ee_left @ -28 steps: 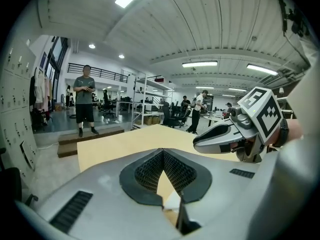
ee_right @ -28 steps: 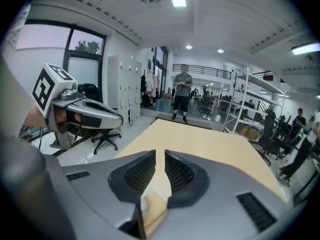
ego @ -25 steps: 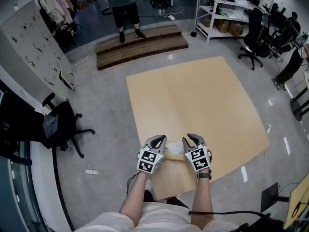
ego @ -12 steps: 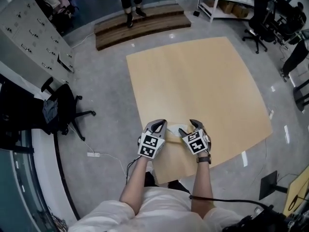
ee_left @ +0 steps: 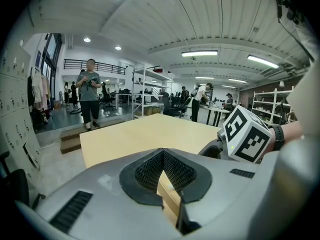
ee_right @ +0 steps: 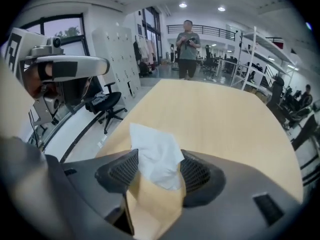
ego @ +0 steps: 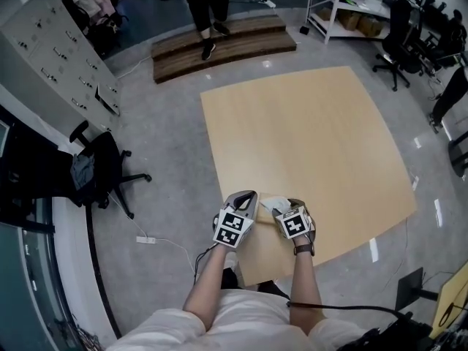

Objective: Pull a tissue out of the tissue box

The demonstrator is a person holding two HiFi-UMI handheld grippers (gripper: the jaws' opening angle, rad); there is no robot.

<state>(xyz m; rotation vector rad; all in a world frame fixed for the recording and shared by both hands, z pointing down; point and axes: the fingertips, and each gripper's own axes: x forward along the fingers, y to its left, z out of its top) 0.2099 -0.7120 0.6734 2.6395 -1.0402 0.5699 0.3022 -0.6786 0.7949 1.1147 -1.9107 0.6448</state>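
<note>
A tan tissue box (ee_right: 154, 206) sits near the front left corner of the wooden table (ego: 307, 137). A white tissue (ee_right: 154, 156) sticks up from its top, and it also shows as a white patch (ego: 271, 200) between the two grippers in the head view. My right gripper (ee_right: 159, 170) points steeply down over the box. It is open wide, with the tissue standing between its pads. My left gripper (ee_left: 163, 173) is shut on the edge of the tissue box (ee_left: 168, 199) from the left side. In the head view the left gripper (ego: 248, 197) and right gripper (ego: 283, 206) flank the box.
The table's front edge lies just below the grippers. On the floor to the left are a black office chair (ego: 102, 170) and a power strip (ego: 145, 240). A person (ego: 207, 6) stands on a wooden platform (ego: 227, 44) beyond the table. Cabinets (ego: 58, 57) line the left wall.
My right gripper has come down over the box, so the tissue now stands between its jaws. The left gripper has stayed at the box's left side.
</note>
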